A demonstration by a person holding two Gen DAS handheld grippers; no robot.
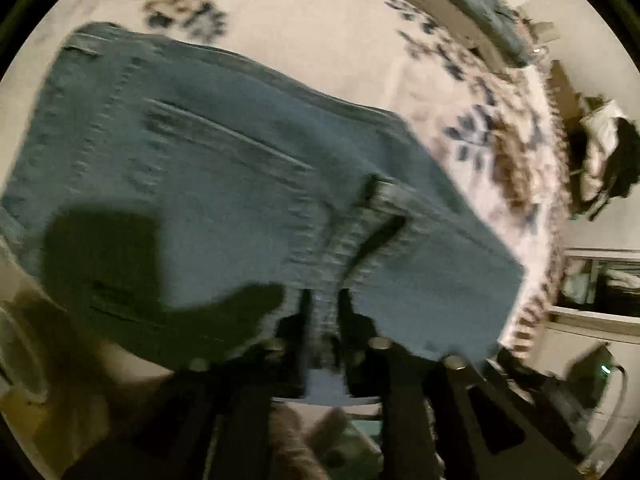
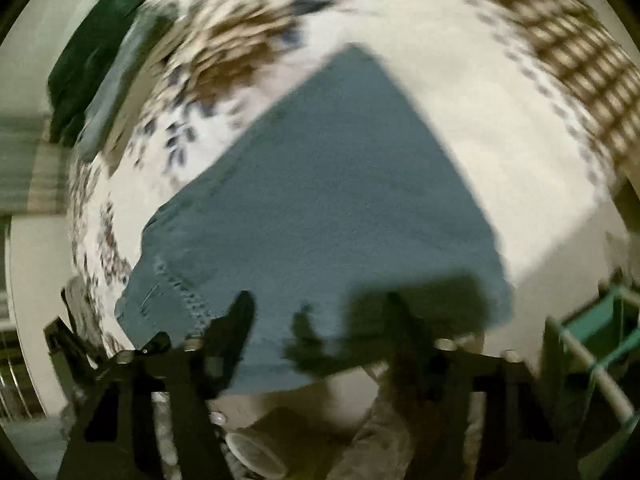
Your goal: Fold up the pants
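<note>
A: Left view: the left gripper (image 1: 324,304) is pinching a seam ridge of the jeans (image 1: 224,184), lying folded on the bedspread (image 1: 328,48).

B: Right view: the right gripper (image 2: 320,312) is gaping wide over the jeans' (image 2: 328,200) near edge, gripping nothing.

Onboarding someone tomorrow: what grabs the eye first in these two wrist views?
The folded blue jeans fill the middle of both views, lying on a cream bedspread with a blue-and-brown leaf print. The left gripper is shut on a seamed fold at the jeans' near edge. The right gripper is open over the denim.
</note>
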